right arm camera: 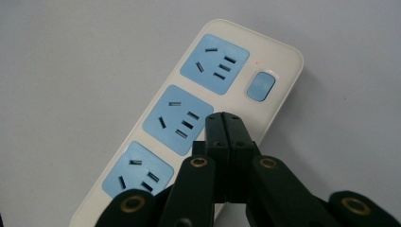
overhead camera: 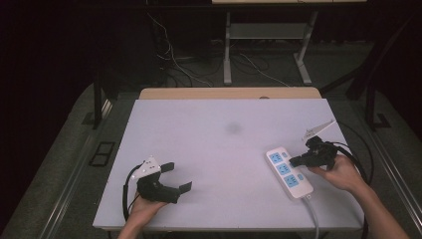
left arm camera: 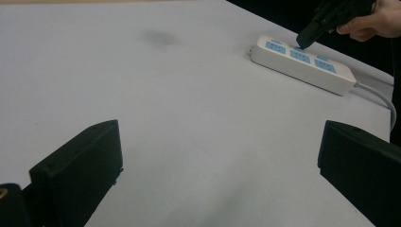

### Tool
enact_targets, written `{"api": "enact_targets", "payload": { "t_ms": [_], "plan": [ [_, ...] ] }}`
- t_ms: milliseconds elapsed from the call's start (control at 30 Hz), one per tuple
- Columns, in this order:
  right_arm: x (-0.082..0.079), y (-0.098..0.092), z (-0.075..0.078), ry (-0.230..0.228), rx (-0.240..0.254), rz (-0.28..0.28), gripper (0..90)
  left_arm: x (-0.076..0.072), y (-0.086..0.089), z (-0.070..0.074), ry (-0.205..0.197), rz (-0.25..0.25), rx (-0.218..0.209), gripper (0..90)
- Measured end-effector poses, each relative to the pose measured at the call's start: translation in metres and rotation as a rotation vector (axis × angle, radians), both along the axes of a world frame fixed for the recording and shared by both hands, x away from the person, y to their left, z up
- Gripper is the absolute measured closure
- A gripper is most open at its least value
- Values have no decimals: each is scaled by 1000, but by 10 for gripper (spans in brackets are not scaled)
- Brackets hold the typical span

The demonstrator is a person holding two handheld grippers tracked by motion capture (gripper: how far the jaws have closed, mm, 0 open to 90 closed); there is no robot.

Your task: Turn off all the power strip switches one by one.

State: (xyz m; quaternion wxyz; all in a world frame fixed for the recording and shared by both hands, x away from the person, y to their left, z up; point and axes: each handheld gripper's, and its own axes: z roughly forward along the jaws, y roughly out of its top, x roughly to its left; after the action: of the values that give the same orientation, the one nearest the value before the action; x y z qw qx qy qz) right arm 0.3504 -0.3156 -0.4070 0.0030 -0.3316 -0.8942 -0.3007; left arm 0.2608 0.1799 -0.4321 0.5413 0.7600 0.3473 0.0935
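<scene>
A white power strip (overhead camera: 288, 172) with three blue sockets lies at the table's right, its white cable (overhead camera: 313, 214) running off the near edge. My right gripper (overhead camera: 293, 161) is shut with nothing between its jaws. Its tip (right arm camera: 223, 118) sits on the strip's top beside the middle socket (right arm camera: 177, 118). One blue switch button (right arm camera: 260, 85) shows next to the far socket, with a small red light by it. My left gripper (overhead camera: 177, 177) rests low at the near left, open and empty. In its own view the left gripper (left arm camera: 220, 165) faces the power strip (left arm camera: 302, 64) and the right gripper (left arm camera: 307, 38).
The white table top (overhead camera: 224, 149) has a faint dark smudge (overhead camera: 233, 128) toward its far middle. A wooden edge (overhead camera: 229, 93) runs along the far side. Beyond it, loose cables and a desk frame (overhead camera: 227, 50) stand on the dark floor.
</scene>
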Motion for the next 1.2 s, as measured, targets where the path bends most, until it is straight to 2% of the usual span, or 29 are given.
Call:
{"api": "enact_targets", "payload": {
  "t_ms": [667, 933, 1200],
  "plan": [
    [8, 6, 33, -37, -7, 7, 899, 0, 1, 1, -6, 2, -3, 0],
    [15, 7, 35, -29, -16, -6, 899, 0, 1, 1, -6, 3, -4, 0],
    [24, 8, 30, -17, -16, -22, 899, 0, 1, 1, -6, 3, -5, 0]
  ]
}}
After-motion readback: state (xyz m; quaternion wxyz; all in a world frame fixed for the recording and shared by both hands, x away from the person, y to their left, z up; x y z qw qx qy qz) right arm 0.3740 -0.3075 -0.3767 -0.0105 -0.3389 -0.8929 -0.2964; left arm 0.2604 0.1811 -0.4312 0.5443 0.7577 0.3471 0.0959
